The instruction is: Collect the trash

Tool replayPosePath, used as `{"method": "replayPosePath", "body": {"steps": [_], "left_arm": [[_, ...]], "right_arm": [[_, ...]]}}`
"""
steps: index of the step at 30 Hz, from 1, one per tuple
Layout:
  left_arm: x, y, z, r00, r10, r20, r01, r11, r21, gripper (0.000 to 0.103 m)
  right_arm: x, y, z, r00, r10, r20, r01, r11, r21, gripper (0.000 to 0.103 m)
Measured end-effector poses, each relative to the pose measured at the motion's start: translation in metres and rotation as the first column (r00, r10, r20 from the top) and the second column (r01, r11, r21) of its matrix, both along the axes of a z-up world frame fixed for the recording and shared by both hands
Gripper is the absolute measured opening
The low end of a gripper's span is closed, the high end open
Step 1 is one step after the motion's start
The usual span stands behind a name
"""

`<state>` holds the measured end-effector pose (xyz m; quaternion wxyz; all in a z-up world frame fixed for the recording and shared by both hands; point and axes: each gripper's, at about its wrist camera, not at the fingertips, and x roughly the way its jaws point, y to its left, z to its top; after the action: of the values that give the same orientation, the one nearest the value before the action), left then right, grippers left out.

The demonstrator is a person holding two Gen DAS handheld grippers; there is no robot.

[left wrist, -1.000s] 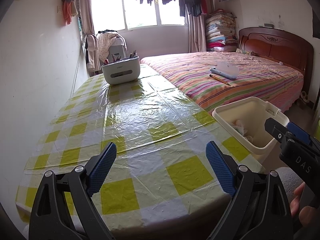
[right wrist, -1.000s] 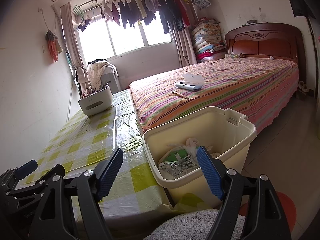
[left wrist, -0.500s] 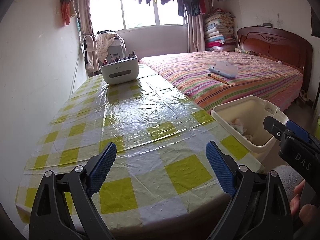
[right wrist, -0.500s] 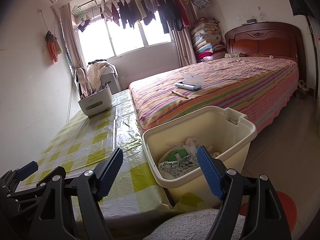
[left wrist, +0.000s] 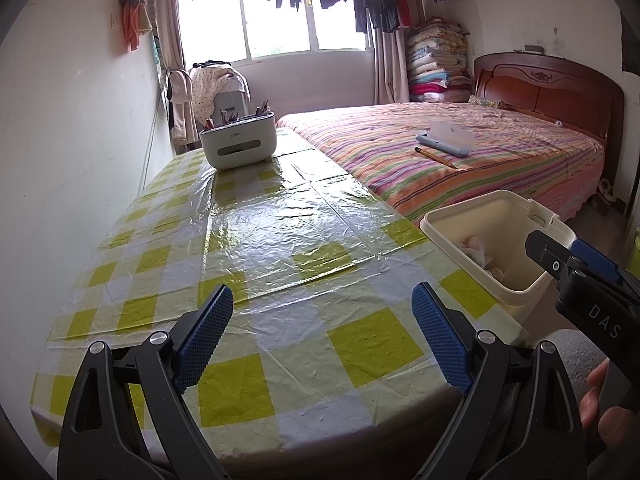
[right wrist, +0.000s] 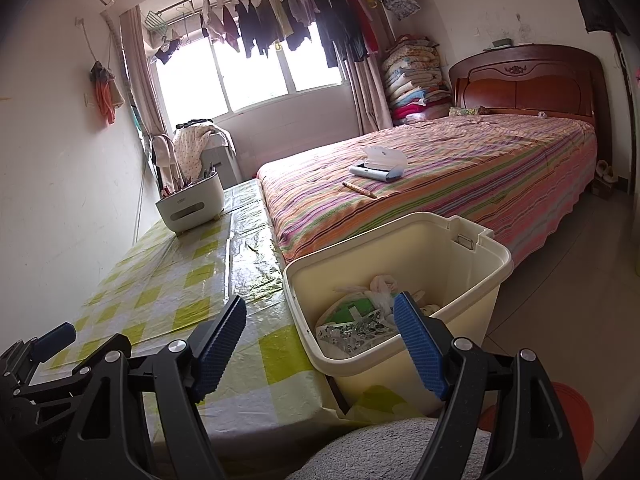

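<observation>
A cream plastic trash bin [right wrist: 472, 248] stands beside the table's right edge and holds crumpled wrappers, foil and a plastic bag [right wrist: 360, 320]. It also shows in the left wrist view [left wrist: 444, 216]. My left gripper [left wrist: 322, 332] is open and empty above the near end of the checked tablecloth [left wrist: 260, 240]. My right gripper [right wrist: 320, 344] is open and empty, held near the bin's front rim; it also shows at the right of the left wrist view [left wrist: 576, 268].
A white organizer with pens [left wrist: 239, 140] stands at the table's far end. A bed with a striped cover [left wrist: 480, 156] runs along the right, with a blue case [left wrist: 442, 145] and a pencil [left wrist: 436, 157] on it. A wall is on the left.
Both grippers stay open. The left view has drifted very slightly; nothing was picked up or released.
</observation>
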<state>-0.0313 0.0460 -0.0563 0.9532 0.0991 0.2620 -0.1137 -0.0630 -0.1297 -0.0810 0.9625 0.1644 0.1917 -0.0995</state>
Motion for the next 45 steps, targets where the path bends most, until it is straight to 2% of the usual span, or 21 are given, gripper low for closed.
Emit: {"method": "replayPosePath", "body": {"steps": [24, 38, 45], "left_arm": [[-0.0026, -0.0022, -0.0012, 1.000, -0.003, 0.004, 0.003, 1.000, 0.011, 0.089], [-0.0040, 0.0015, 0.0044, 0.999, 0.022, 0.038, -0.022, 1.000, 0.003, 0.090], [-0.0019, 0.0025, 0.0054, 0.999, 0.028, 0.021, -0.028, 1.000, 0.001, 0.092]], "right_arm": [[-0.0007, -0.0011, 0.0002, 1.000, -0.002, -0.001, 0.002, 1.000, 0.007, 0.074], [-0.0012, -0.0010, 0.0011, 1.000, -0.001, 0.000, 0.001, 1.000, 0.004, 0.074], [-0.0011, -0.0007, 0.0012, 1.000, 0.000, 0.000, 0.000, 1.000, 0.001, 0.074]]}}
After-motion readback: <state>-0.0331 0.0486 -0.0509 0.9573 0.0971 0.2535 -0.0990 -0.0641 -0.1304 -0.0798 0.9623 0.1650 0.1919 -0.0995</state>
